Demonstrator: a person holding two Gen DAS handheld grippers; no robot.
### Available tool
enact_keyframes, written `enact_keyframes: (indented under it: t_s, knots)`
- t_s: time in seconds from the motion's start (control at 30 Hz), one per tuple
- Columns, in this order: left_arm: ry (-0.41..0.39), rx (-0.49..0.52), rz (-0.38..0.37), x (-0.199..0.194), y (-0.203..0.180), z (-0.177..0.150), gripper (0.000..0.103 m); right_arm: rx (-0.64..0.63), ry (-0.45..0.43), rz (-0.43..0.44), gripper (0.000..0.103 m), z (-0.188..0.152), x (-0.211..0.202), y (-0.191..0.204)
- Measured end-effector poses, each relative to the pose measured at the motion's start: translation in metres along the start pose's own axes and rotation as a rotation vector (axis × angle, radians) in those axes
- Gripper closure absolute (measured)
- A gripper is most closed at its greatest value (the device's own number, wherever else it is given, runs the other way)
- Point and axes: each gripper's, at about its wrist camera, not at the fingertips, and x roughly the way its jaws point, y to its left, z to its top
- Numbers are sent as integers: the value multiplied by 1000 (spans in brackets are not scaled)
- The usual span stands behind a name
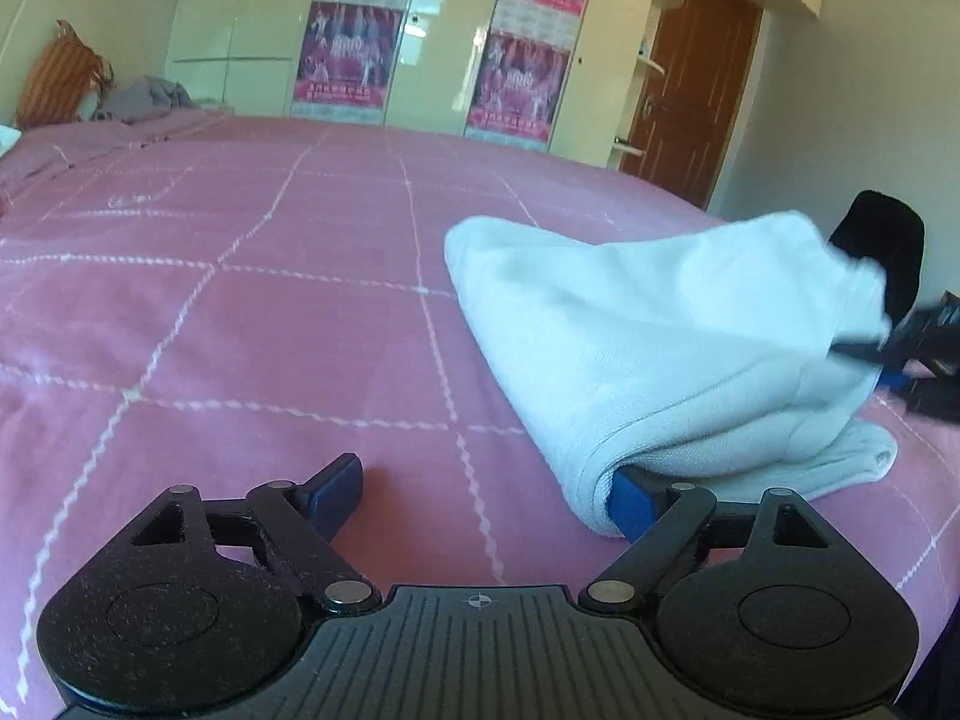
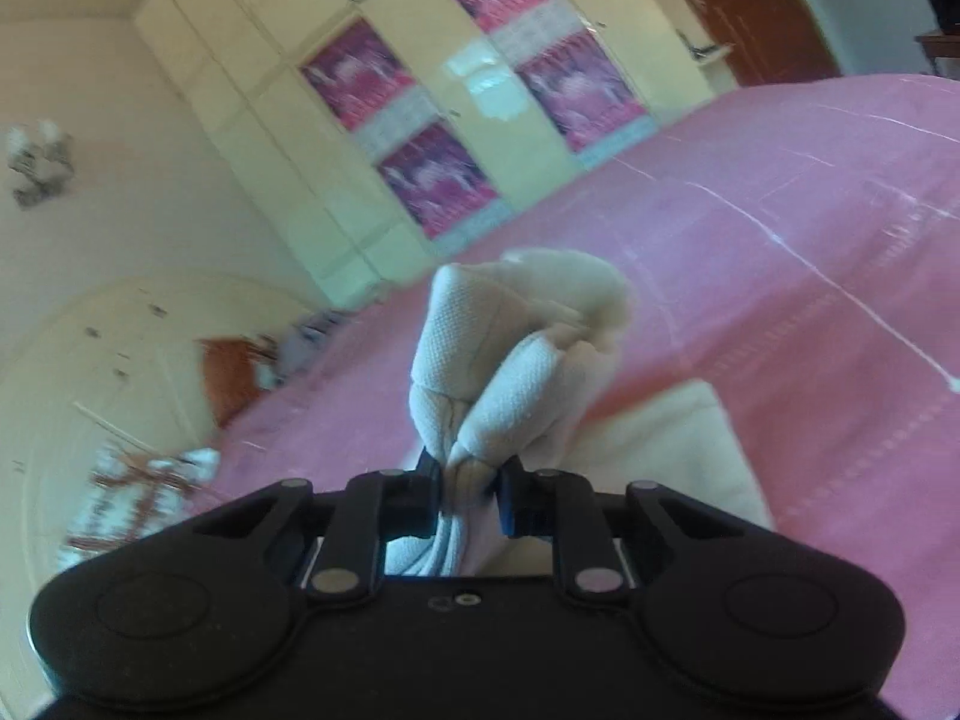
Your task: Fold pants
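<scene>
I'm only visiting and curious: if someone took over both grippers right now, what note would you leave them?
Right gripper: shut on a bunched end of the white pants, lifted off the pink bedspread.
Left gripper: open, low on the bedspread; one blue pad touches the near fold, gripping nothing.
Done: pants already doubled into a thick bundle.
Left: probably lay the raised end over, then flatten the bundle.

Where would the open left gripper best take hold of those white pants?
At the rolled near corner of the pants, coming in low from the front. The fold there lifts off the bedspread, and one finger is already tucked under it.
</scene>
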Motion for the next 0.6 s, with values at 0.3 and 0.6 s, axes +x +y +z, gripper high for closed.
enact_keyframes:
  t_s: [0.3,0.6]
  knots:
    - [-24,22,35,-1,-3,-1,18,119,134,-91,85,-22,11,-38]
    - [-167,35,50,-21,-7,1,24,110,124,-80,85,-19,24,-32]
